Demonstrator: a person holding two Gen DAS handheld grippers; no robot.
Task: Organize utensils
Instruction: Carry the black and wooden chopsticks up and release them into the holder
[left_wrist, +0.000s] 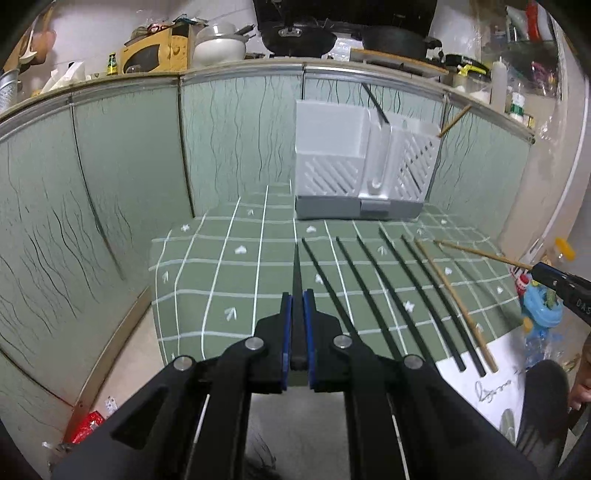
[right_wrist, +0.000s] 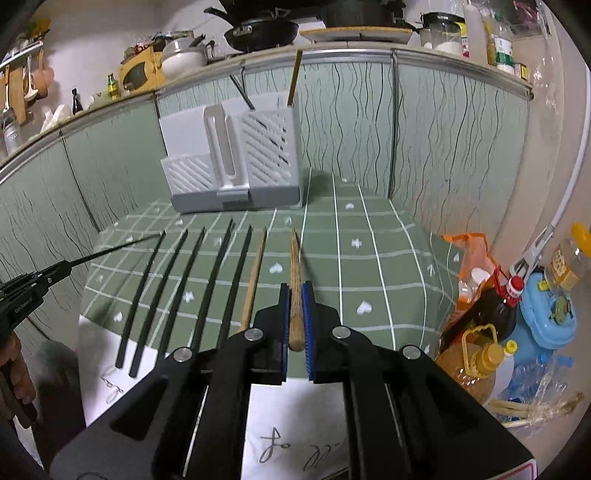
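Left gripper (left_wrist: 297, 325) is pinched tight on one black chopstick (left_wrist: 296, 266), whose long axis runs straight out ahead along the fingers, its tip aimed toward the near foot of the white utensil holder (left_wrist: 332, 162). Right gripper (right_wrist: 294, 317) is likewise pressed onto a wooden chopstick (right_wrist: 294, 258), also lying along its fingers and pointing toward the holder. That holder stands upright at the far edge of the green checked cloth (left_wrist: 221, 266), against the cabinet doors, and already has a black stick and a wooden stick leaning out of its slotted section. From the left hand the holder lies ahead and a little to the right; from the right hand it lies ahead and to the left, so it sits roughly between the two, and neither hand looks clearly nearer. Short of the holder, five black chopsticks (left_wrist: 369, 295) and one wooden one (left_wrist: 454, 299) lie on the cloth in a fan, tips toward it. Both held sticks point low, so I judge each must be tipped upright before it can drop in from above.
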